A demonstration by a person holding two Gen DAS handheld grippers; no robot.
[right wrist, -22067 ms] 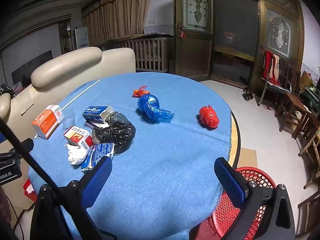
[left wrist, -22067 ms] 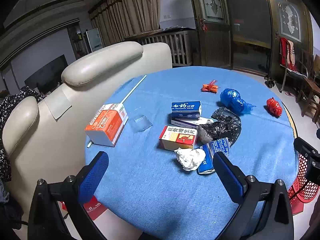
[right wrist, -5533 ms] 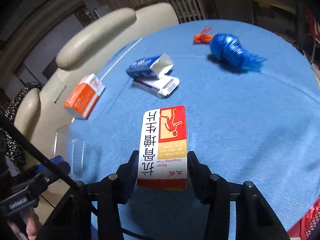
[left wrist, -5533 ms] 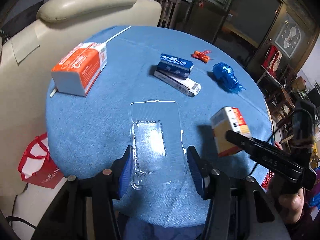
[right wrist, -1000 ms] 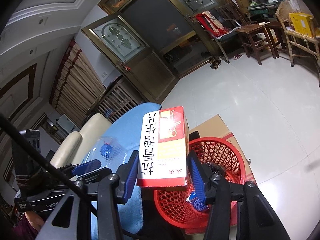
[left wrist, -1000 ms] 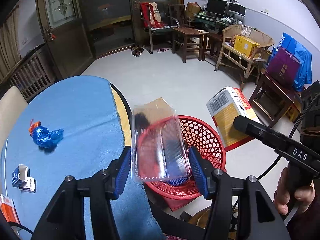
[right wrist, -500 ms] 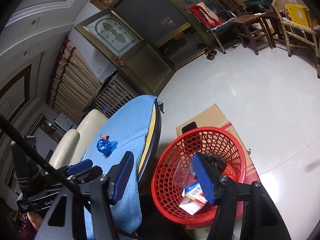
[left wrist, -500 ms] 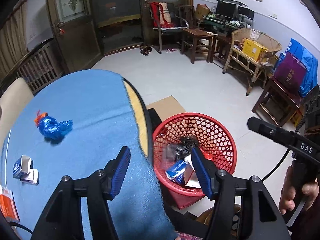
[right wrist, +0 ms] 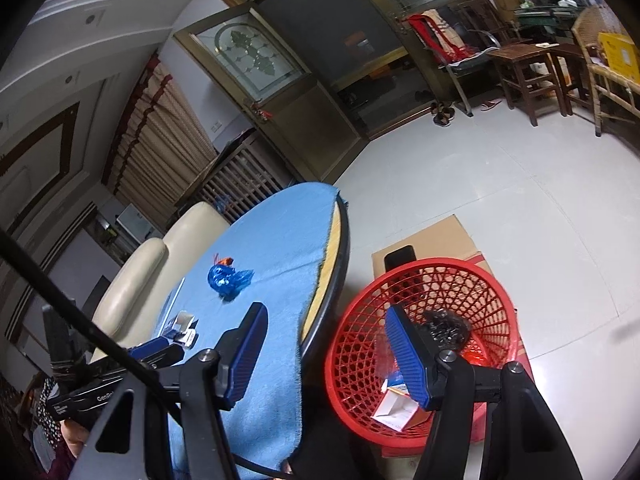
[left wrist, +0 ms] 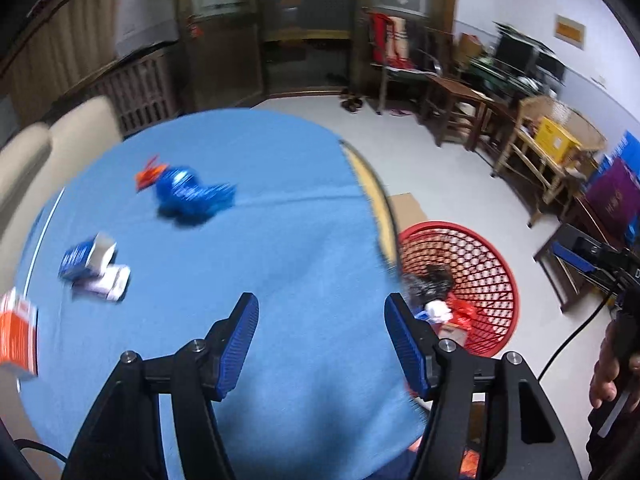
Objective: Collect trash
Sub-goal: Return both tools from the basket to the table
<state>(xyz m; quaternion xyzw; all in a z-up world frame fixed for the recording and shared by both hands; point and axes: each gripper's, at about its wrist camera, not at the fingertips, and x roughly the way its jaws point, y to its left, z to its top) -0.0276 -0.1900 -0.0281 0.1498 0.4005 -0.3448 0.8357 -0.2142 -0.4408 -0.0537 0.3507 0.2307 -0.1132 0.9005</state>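
My left gripper (left wrist: 320,340): jaws spread wide, nothing between the blue pads; I hold it over the near part of the table, pointing across the cloth, because what is left to collect lies out there.
My right gripper (right wrist: 324,354): also wide and empty; it hangs at the table's edge, its right pad over the basket's mouth and its left pad over the cloth, so one finger is already above the drop spot.
Red basket (right wrist: 496,300): on the floor tight against the table's side, low and to the right of both tongs, so anything I let go past the rim falls straight in. It sits on flattened cardboard (right wrist: 432,240).
Inside the basket: a crumpled black bag (right wrist: 444,330), a small carton (right wrist: 396,408) and something red; the rest I cannot sort out through the mesh.
Blue bag (left wrist: 188,196): tied and crinkly, ahead and left of my left tongs, with a scrap of orange wrapper (left wrist: 150,172) touching its far end.
Blue and white boxes (left wrist: 94,272): two small cartons lying together, further left, one end flap open.
Orange box (left wrist: 16,332): at the far left, near the table edge; this view is smeared, so probably a carton, though I cannot read its print.
Table (left wrist: 280,240): round, under a blue cloth.
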